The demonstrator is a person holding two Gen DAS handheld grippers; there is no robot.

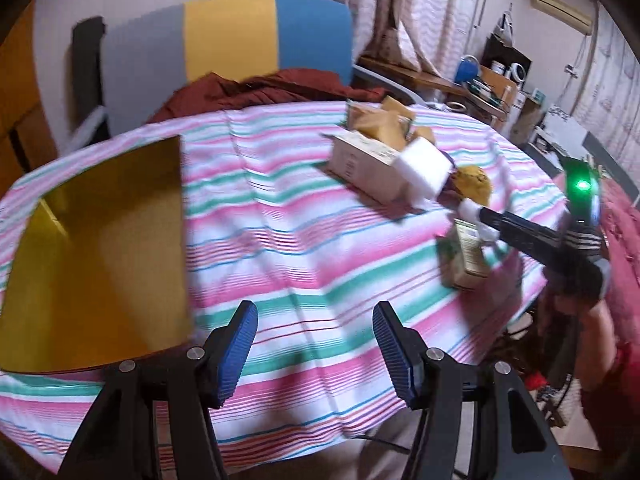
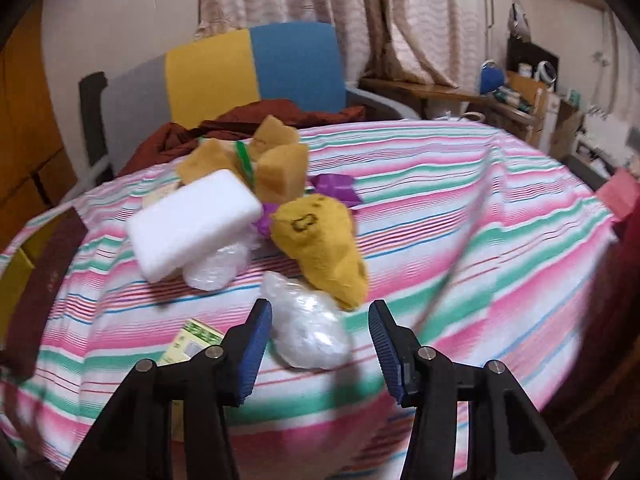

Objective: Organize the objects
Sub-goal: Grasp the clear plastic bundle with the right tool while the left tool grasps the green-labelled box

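A striped cloth (image 1: 304,216) in pink, green and white covers the table, and behind it stands a chair (image 2: 256,68) with grey, yellow and blue panels and a dark red cloth (image 2: 224,128) heaped on its seat. On the table's left side lies an open yellow box (image 1: 100,256), empty as far as can be seen. Across the table sits the pile to be sorted: a white box (image 1: 360,164) with tan sponges (image 2: 280,168) in and behind it, a white foam block (image 2: 192,224) leaning on a clear plastic bundle (image 2: 218,268), a yellow sponge (image 2: 320,248) with a dark mark on it, and purple wrapping (image 2: 336,188) behind that. A second clear bag (image 2: 310,328) lies nearest the right gripper (image 2: 320,344), partly between its blue pads; the jaws stand apart and the pads do not visibly press on it, though the left pad is just beside it. A small green-and-yellow carton (image 2: 192,340) lies on the cloth to that gripper's left. The left gripper (image 1: 316,352) hovers over bare cloth beside the yellow box, its jaws well apart and holding nothing. The left view is blurred at its right, where the other gripper and a hand (image 1: 576,292) show.
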